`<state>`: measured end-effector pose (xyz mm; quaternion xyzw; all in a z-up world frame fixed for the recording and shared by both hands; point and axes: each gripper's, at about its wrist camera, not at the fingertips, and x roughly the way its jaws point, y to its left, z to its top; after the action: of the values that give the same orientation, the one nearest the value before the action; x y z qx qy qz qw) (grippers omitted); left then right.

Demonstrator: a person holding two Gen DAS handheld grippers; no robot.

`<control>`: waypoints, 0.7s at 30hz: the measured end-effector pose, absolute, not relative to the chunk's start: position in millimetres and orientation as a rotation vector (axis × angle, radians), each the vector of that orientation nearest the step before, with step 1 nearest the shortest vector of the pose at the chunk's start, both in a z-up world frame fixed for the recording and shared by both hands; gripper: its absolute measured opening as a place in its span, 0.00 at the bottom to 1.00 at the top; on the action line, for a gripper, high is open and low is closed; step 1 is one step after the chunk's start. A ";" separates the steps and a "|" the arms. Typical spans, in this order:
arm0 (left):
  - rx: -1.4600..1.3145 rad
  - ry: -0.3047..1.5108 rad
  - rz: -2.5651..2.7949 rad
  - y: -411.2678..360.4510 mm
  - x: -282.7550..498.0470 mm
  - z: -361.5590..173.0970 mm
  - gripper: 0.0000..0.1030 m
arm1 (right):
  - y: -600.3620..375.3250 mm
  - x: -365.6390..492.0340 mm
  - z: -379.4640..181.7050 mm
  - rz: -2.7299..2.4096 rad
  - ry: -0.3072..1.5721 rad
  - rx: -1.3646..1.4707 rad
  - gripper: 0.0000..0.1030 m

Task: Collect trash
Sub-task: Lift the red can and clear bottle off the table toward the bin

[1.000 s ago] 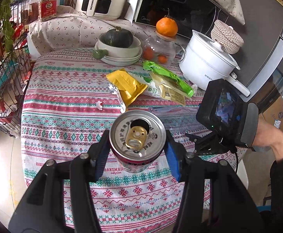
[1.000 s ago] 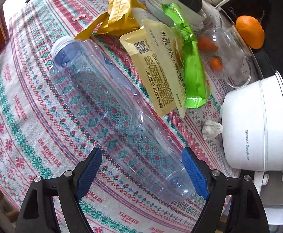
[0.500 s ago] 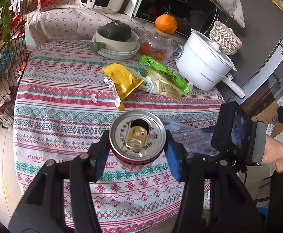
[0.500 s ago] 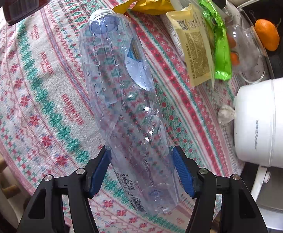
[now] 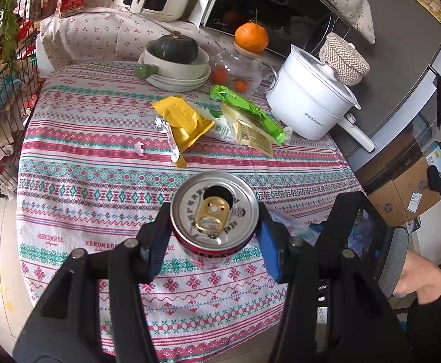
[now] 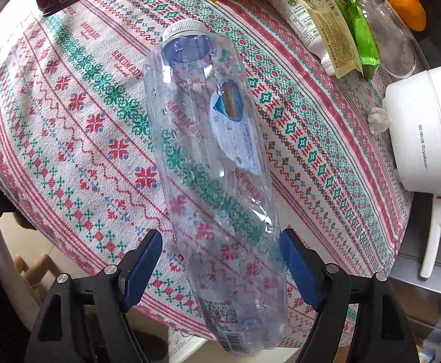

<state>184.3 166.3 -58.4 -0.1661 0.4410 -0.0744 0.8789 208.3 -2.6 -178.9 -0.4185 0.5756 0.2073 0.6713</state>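
Left gripper point(image 5: 214, 239) clenched on opened can point(image 5: 214, 211), held above tabletop point(image 5: 84, 157): light, thin-walled, dents easily; mid-body grip suits. Right gripper point(image 6: 220, 272) clamps empty bottle point(image 6: 211, 157) near its base, lifted: light, slick, crushable. Wrappers point(image 5: 187, 121) remain.

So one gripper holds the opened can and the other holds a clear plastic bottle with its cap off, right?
Nearly. The bottle in the right gripper has its white cap on, as the right wrist view shows. The left gripper does hold the opened can.
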 end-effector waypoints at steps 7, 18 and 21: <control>-0.353 0.914 -0.149 166.4 184.3 -57.2 0.53 | -1.0 199.6 -158.2 0.425 1.225 -0.790 0.65; -0.268 0.905 -0.241 116.4 173.6 -50.7 0.53 | -76.5 168.3 -97.0 0.300 1.087 -0.438 0.62; -0.238 0.903 -0.286 93.8 168.5 -49.3 0.53 | -106.7 156.0 -83.3 0.268 1.061 -0.353 0.62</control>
<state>168.5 93.8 -49.3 -0.1145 0.4337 -0.1375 0.8831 156.0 -106.7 -83.3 -0.1671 0.5016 0.1267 0.8393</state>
